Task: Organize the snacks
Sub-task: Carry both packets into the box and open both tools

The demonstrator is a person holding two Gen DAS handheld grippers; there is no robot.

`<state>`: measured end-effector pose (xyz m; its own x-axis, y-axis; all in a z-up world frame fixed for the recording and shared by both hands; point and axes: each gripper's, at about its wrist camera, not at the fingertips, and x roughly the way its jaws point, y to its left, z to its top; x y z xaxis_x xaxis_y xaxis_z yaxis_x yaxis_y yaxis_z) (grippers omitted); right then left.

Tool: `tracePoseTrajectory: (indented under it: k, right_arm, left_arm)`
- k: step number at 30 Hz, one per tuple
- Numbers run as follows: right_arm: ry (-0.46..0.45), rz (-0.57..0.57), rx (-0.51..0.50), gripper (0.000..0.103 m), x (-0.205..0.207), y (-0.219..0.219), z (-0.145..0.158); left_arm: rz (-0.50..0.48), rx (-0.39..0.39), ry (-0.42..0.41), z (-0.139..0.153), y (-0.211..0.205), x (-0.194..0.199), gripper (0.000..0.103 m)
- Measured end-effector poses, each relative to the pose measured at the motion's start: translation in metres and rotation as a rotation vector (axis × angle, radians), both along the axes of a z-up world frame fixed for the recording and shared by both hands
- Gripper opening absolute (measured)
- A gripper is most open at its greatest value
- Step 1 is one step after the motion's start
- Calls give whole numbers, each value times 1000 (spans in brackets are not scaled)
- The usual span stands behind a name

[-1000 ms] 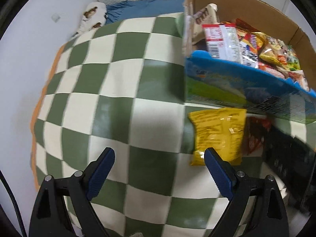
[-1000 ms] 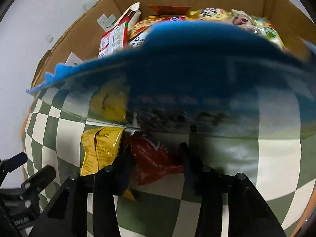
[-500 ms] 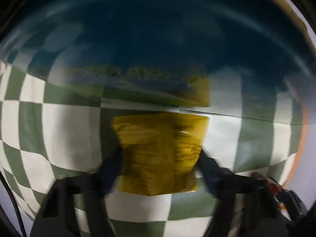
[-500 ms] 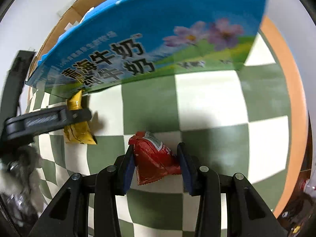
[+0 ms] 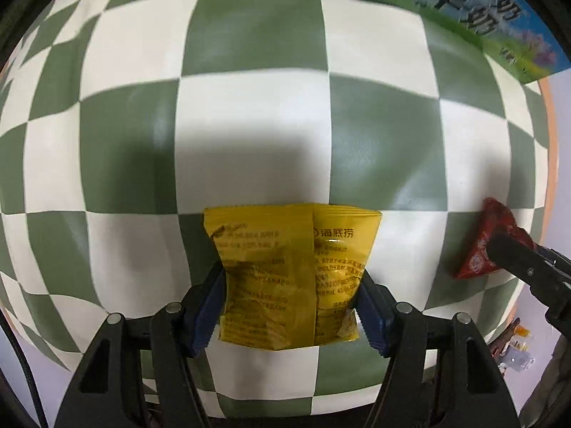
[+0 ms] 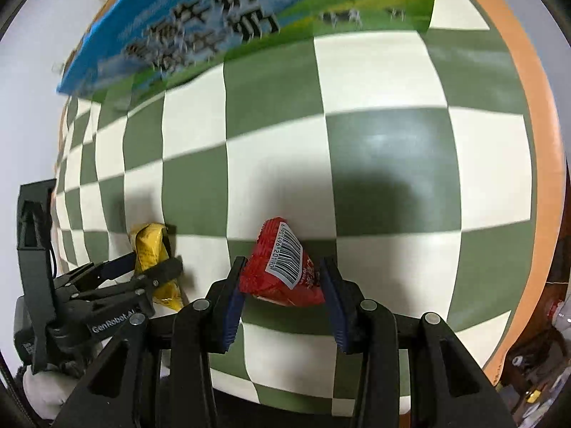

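My left gripper (image 5: pixel 291 292) is shut on a yellow snack packet (image 5: pixel 291 271), its blue pads pressing both sides. My right gripper (image 6: pixel 282 278) is shut on a red snack packet (image 6: pixel 282 267) with a barcode label facing up. Both packets are held over a green and white checkered cloth (image 5: pixel 249 107). The red packet (image 5: pixel 489 239) also shows at the right edge of the left wrist view, and the left gripper with the yellow packet (image 6: pixel 151 249) shows at the left of the right wrist view. The blue snack box (image 6: pixel 214 21) stands at the far side of the cloth.
The blue box (image 5: pixel 464 10) has a green meadow print and large dark characters on its side. The cloth has an orange border (image 6: pixel 531 107) at the right. Beyond it, small clutter (image 6: pixel 535 374) lies on the floor.
Both grippers have closed on their packets and pulled back from the box, which now sits farther away. The left gripper, open a second ago, now clamps the yellow packet.
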<state>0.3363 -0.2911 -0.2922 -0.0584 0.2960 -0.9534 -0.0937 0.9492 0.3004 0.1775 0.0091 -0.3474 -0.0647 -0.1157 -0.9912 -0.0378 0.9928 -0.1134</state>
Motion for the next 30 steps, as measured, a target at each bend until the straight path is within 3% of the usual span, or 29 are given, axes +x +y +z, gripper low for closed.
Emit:
tracePoseTrajectory:
  k: [10, 12, 13, 14, 19, 24, 30]
  right_arm:
    - [28, 2, -22, 56, -6, 20, -26]
    - [19, 1, -33, 54, -8, 27, -28]
    - [14, 7, -42, 45, -10, 30, -28]
    - [11, 13, -50, 43, -12, 32, -29]
    - [4, 1, -25, 42, -17, 28, -23]
    - [-29, -16, 31, 42, -17, 12, 6]
    - [-135, -33, 109, 42, 5, 2, 70]
  left_arm:
    - [1, 15, -23, -4, -12, 1, 64]
    - [1, 17, -31, 2, -9, -6, 61]
    - [2, 15, -38, 5, -6, -11, 61]
    - [1, 12, -42, 8, -5, -10, 60]
    - [-17, -12, -88, 34, 0, -8, 60]
    - [-26, -58, -174, 79, -7, 6, 60]
    - [-27, -139, -300, 146, -16, 46, 60]
